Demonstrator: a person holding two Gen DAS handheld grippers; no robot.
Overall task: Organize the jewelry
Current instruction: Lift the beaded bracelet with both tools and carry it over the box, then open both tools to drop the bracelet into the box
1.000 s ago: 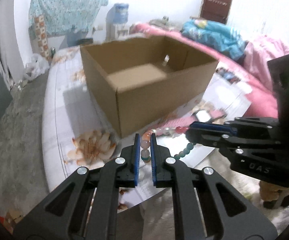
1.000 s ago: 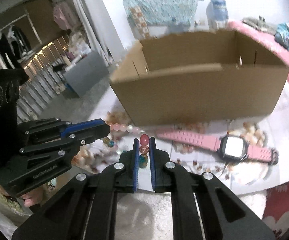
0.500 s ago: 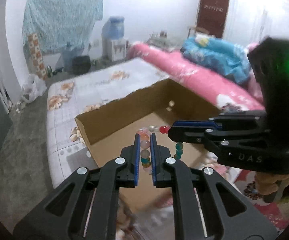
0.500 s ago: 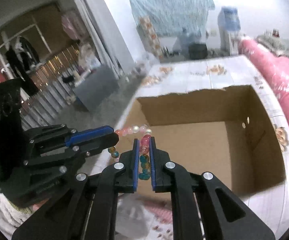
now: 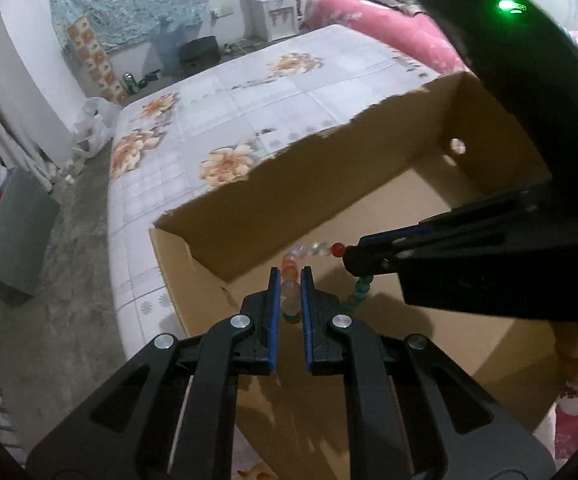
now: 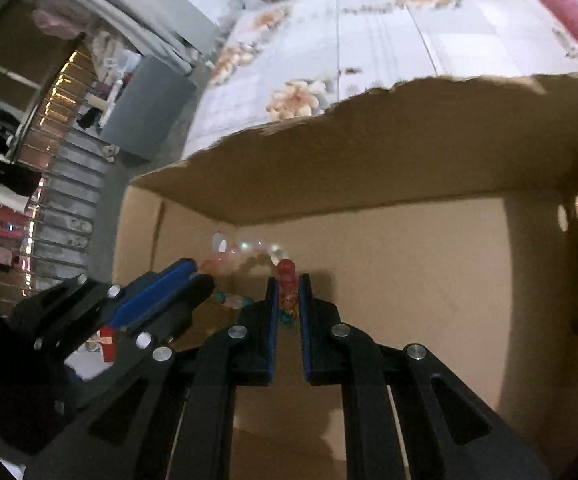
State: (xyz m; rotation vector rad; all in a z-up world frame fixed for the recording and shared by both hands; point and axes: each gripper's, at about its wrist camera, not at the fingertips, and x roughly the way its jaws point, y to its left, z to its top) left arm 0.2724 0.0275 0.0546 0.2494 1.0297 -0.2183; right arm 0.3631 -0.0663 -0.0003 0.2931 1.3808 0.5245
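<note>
Both grippers hold one string of round glass-like beads, pink, clear, red and teal [image 5: 295, 264], strung out between them above the open brown cardboard box [image 5: 249, 216]. The left gripper [image 5: 289, 280] is closed on a run of pink and pale beads. In its view the right gripper [image 5: 349, 258] comes in from the right, closed on the string beside a red bead, with teal beads drooping below. The right wrist view agrees: the right gripper [image 6: 287, 286] pinches red and orange beads, a pale arc of the bead string [image 6: 249, 250] runs across to the left gripper [image 6: 205, 280], and teal beads sag under it.

The box stands on the bed, which wears a pale sheet printed with orange flowers [image 5: 249, 92], at the sheet's near edge by the grey floor. Its bare floor lies directly under the beads, and the torn-edged far wall [image 6: 369, 152] rises behind them.

The step in hand looks like the drop-off: the beads are over the box, inside its rim, not yet down. The next move probably calls for lowering both grippers together until the sagging loop rests on the cardboard, then parting both sets of fingers, ideally together. If one lets go early, the string could swing from the other and catch on the wall or rim.
</note>
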